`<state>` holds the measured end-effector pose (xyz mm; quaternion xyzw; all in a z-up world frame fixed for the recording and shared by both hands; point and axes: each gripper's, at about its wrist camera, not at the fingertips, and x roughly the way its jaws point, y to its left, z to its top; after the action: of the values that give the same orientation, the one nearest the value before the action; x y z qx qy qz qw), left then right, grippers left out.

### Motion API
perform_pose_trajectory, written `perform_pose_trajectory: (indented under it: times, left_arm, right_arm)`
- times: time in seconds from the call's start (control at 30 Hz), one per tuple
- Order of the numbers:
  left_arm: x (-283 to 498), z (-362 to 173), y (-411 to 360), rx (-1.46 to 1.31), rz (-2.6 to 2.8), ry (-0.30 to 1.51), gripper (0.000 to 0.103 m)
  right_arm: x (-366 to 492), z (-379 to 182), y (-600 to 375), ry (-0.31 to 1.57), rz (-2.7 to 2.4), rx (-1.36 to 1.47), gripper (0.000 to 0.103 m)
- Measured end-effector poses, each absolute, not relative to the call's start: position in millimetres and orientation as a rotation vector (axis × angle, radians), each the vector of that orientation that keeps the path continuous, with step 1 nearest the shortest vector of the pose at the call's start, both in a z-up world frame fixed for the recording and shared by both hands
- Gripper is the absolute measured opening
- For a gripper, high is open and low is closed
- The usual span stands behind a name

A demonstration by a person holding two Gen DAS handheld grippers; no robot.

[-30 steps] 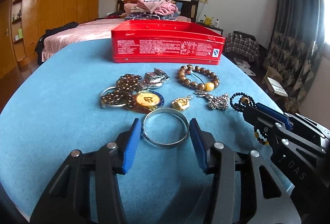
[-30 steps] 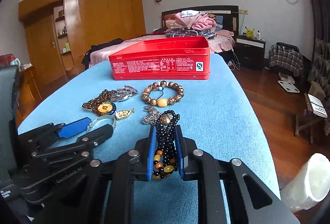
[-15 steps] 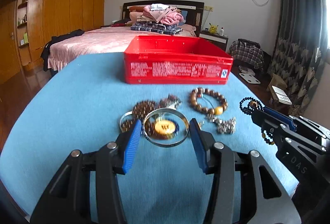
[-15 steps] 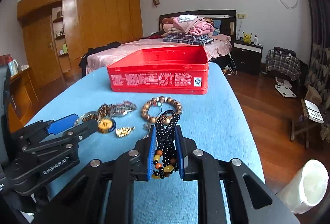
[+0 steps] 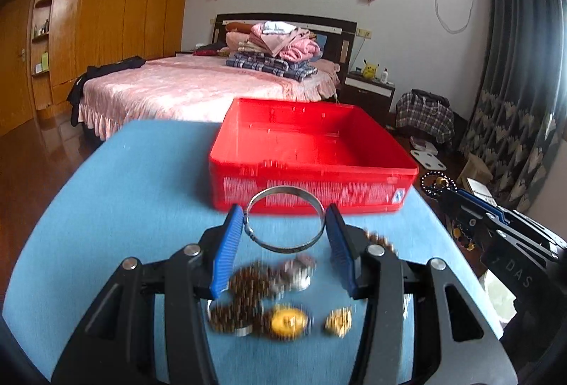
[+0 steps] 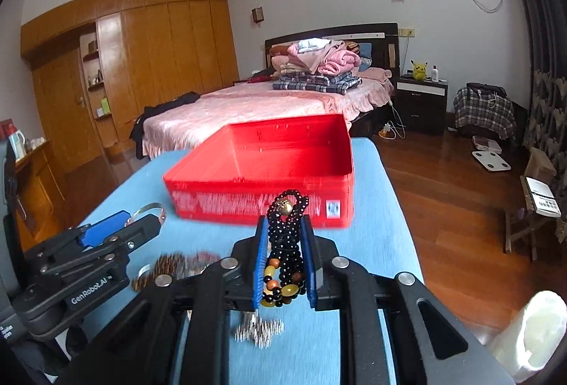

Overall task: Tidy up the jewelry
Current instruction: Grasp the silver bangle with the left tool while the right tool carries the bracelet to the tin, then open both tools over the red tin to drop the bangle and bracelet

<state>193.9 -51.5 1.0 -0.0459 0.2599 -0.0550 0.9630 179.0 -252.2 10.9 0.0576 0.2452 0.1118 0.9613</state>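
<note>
in the left wrist view the left gripper (image 5: 285,230) sits at lower centre, its blue pads spread about a bangle's width and pinching the silver bangle (image 5: 285,223) by its two sides, raised above the blue table (image 5: 124,193). the red box (image 5: 312,151) stands open at mid frame. in the right wrist view the right gripper (image 6: 283,261) is clamped narrowly on a black beaded bracelet (image 6: 285,243), lower centre. blurred loose jewelry (image 5: 269,310) lies on the table below.

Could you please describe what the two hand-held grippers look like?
Both are alike: black angular plastic frames with silver pivot bolts and blue ribbed pads on the fingers. The left hand-held gripper carries white "GenRobot.AI" lettering on its side; the right hand-held gripper shows white letters "DAS". No cables, hands or sleeves are visible.
</note>
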Motion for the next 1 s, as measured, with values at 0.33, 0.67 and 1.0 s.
perform_pose_trajectory:
  times: [0.33,0.67,1.0]
  left_arm:
    - [262,27,-63,-0.069,-0.113,0.478,0.046]
    - [320,22,-67,-0.063,-0.117,0.504,0.047]
    - [349,6,-63,-0.048,-0.113,0.569,0.052]
  right_arm:
    - [247,25,-254,0.507,0.238,0.174,0.018]
    - [300,14,-241,0.554,0.220,0.161,0.018]
    - [332,-5,-240,0.619,0.214,0.143,0.023]
